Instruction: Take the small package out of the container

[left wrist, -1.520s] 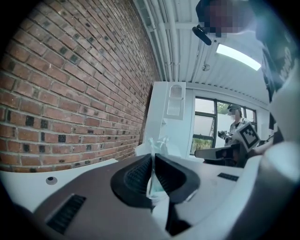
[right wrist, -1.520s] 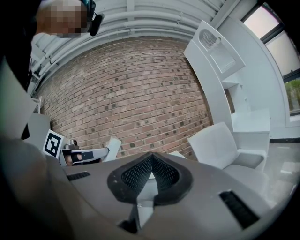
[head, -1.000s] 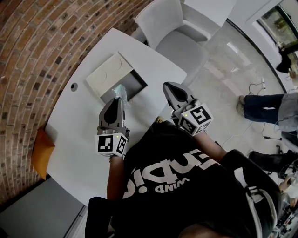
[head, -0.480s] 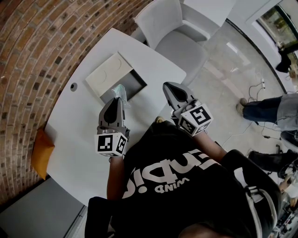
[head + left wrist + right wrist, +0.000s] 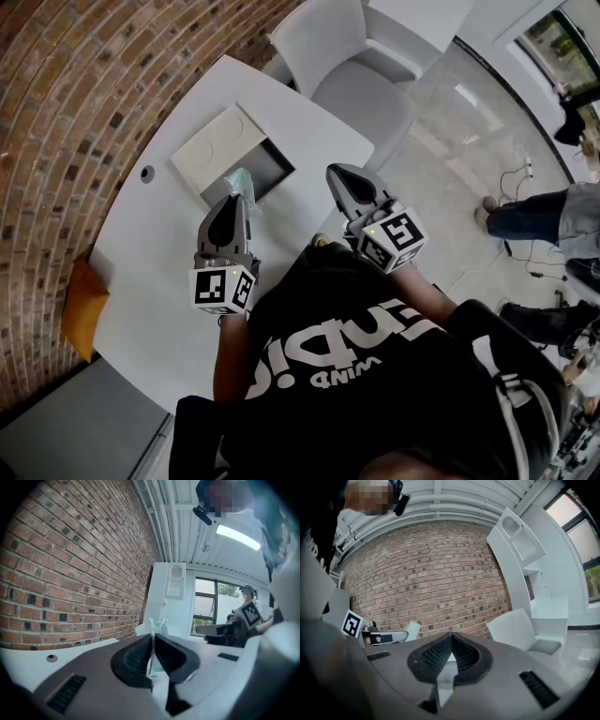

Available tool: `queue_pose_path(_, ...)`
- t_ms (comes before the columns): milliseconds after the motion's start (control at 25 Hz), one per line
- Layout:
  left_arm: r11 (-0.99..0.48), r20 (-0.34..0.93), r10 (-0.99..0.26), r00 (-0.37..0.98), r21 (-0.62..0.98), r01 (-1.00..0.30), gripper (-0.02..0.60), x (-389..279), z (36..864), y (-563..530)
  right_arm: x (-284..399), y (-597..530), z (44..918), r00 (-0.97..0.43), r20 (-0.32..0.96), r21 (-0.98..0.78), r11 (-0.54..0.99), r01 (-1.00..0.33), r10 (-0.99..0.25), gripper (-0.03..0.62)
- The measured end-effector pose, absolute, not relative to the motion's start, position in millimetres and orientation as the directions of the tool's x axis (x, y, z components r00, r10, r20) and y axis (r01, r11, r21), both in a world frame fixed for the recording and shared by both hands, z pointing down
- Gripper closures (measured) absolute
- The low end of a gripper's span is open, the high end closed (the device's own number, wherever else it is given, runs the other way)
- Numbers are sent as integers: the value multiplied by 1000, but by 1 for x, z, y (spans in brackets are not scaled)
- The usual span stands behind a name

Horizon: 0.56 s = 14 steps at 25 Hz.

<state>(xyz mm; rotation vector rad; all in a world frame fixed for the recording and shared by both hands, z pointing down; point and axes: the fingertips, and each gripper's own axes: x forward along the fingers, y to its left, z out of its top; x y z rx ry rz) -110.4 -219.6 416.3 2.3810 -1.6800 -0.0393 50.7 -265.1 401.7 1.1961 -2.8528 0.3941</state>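
**Small package.** The small package (image 5: 241, 181) is a thin clear pouch clamped between the pads of the left gripper (image 5: 232, 200). In the left gripper view the package (image 5: 156, 623) is seen edge-on. It stands upright, its long axis runs roughly vertical, and its free end rises above the jaw tips. In the head view this free end points away from the person toward the container (image 5: 267, 167) and lies at the container's near corner. The frames do not show whether it touches the container's rim.

**Container.** The container is a grey open box on the white table (image 5: 150, 272). A white lid (image 5: 217, 142) lies flat against its far side.

**Left gripper.** The left gripper (image 5: 153, 637) has its jaws drawn narrow, pinching the lower part of the pouch. It is held about level on the person's side of the container, with its marker cube nearest the person's body.

**Right gripper.** The right gripper (image 5: 333, 172) is held off the container's right side, well apart from it, over the table's edge. It points away from the person along roughly the same heading as the left gripper. In the right gripper view, the jaws of the right gripper (image 5: 451, 637) are pressed together with nothing between them.
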Motion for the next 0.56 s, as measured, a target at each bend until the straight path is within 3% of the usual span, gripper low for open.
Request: queue_pose_path(560,-304,134,-932,337,217,-928,554,-113,422,-222,50,-266,402,-711,122,-230,677,-699,-693,594)
